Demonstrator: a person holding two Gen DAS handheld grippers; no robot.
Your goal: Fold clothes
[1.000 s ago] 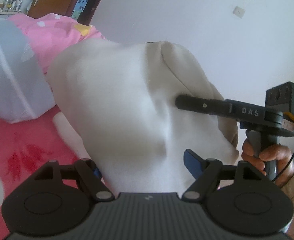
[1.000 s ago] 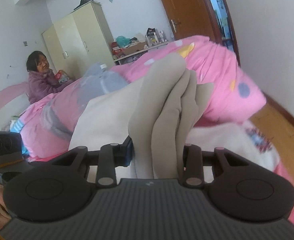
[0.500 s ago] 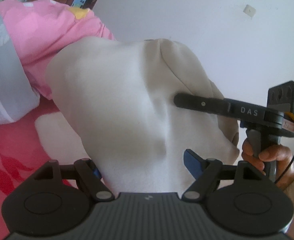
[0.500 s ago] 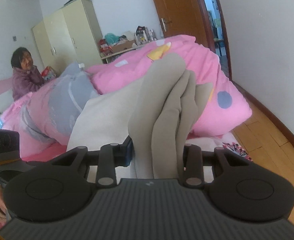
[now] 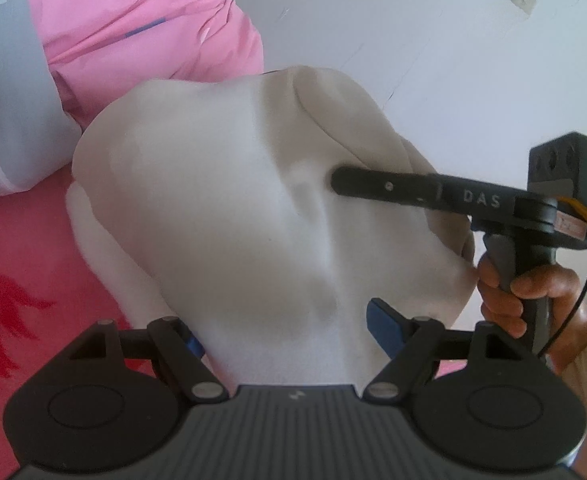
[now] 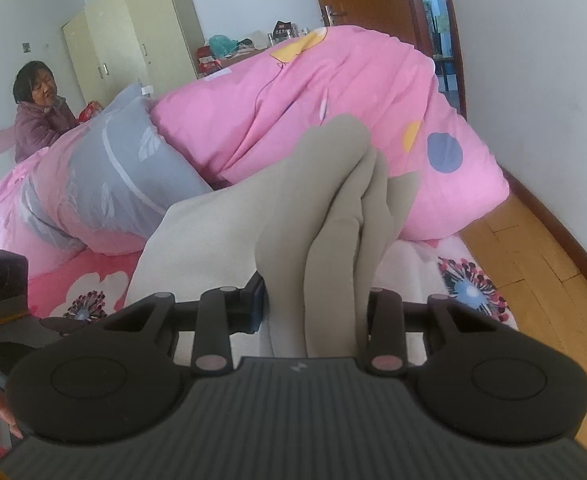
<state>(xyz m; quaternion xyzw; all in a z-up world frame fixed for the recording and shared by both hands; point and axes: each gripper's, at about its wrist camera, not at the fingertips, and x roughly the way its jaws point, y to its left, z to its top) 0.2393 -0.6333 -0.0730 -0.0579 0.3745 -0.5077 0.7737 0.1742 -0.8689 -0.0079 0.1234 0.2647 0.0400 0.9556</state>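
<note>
Right now the cream garment (image 5: 229, 216) fills the middle of the left wrist view, rising from between the fingers of the left gripper (image 5: 281, 336) towards 12 o'clock, its long axis running from the gripper at 6 o'clock up to a rounded fold at the top. The left gripper is clamped on the cloth — one blue pad (image 5: 383, 326) shows at the garment's right edge, the other is mostly buried on the left. From 3 o'clock the right gripper (image 5: 345, 182) reaches in level, its dark finger lying across the cloth's upper right part, and the hand (image 5: 521, 300) wraps the grip below it at about 4 o'clock, fingers curled round the handle.

In the right wrist view the same garment (image 6: 333, 216) stands bunched in several upright folds straight ahead of the right gripper (image 6: 315, 304), which is closed on that thick bundle; the folds point to 12 o'clock, and a flatter panel spreads away towards 9 o'clock. Behind it a pink quilt (image 6: 333, 96) is heaped on the bed, with a grey pillow (image 6: 121, 168) at 10 o'clock. A red floral sheet (image 5: 17, 264) lies under the garment — seen at 8 o'clock in the left view.
</note>
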